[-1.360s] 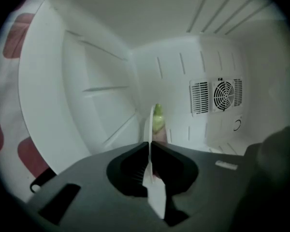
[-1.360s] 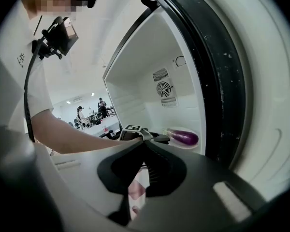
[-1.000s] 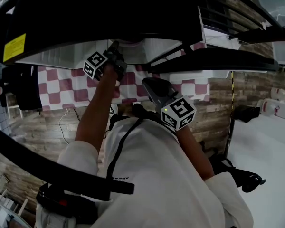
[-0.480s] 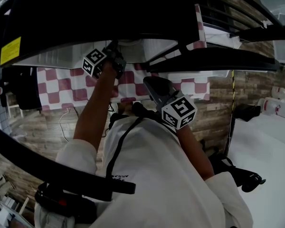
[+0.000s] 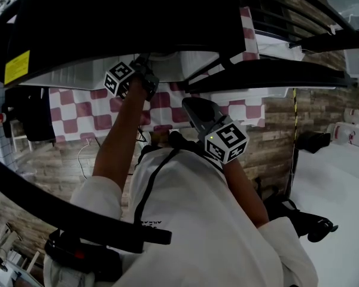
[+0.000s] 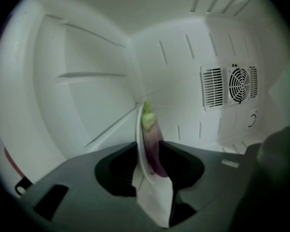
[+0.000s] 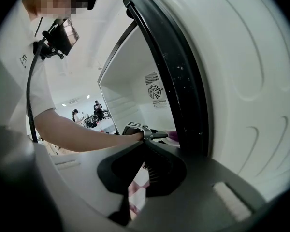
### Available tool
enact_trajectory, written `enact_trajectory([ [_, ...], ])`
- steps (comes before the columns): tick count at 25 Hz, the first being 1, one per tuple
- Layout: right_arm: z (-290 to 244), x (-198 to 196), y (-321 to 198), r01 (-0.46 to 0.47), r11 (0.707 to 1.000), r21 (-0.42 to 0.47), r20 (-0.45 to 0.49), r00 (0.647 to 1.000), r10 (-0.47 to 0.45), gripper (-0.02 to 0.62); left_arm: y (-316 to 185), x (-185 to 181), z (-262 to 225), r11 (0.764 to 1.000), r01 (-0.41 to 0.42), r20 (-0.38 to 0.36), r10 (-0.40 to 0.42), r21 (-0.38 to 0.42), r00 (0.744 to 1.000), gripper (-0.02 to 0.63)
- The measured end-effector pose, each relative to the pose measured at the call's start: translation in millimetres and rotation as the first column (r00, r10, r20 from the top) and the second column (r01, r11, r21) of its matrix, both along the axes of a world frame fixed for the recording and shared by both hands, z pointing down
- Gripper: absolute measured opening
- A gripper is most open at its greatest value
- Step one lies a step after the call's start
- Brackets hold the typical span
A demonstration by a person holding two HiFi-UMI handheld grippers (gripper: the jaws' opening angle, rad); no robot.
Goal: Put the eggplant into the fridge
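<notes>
In the left gripper view a purple eggplant (image 6: 153,141) with a green stem stands between the jaws of my left gripper (image 6: 149,148), inside the white fridge (image 6: 87,81). A thin white dish (image 6: 153,199) sits beside it in the same gap. The jaws are opening, and both things still lie close to the pads. In the head view the left gripper (image 5: 145,64) reaches into the fridge opening at the end of a bare forearm. My right gripper (image 7: 145,141) is shut with nothing in it, beside the fridge door's black seal (image 7: 169,71). It shows in the head view (image 5: 194,109) too.
A fan grille (image 6: 239,83) and moulded shelf ribs line the fridge's back and side walls. The white inner door panel (image 7: 232,81) fills the right of the right gripper view. A red-and-white checked cloth (image 5: 78,109) and wood-pattern floor (image 5: 54,160) lie below.
</notes>
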State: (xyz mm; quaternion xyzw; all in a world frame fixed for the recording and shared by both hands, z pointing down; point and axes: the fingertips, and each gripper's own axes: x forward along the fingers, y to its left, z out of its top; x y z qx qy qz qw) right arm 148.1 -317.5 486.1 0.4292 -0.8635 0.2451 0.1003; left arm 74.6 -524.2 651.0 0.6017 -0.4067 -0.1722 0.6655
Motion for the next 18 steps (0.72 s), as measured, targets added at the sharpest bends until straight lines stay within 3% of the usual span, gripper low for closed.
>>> enact_trajectory([
  [6,-3.1,-1.4,1.6,-0.009,1.000,0.008,0.008,1.000,0.009,0.006,-3.0,4.2,-8.1,1.000,-0.016,-0.003,0.016,0.002,1.000,0.243],
  [14,-4.3,-1.5,6.0,-0.025,1.000,0.014,0.011,1.000,0.024,0.006,-1.5,-4.3,-10.1,1.000,-0.006,0.049,0.006,0.002,0.999,0.281],
  [18,-7.0,-3.9,7.4,-0.026,0.999,0.024,0.015,1.000,0.026,0.006,6.7,-7.7,-15.7,1.000,-0.024,0.055,0.023,0.013,0.998,0.264],
])
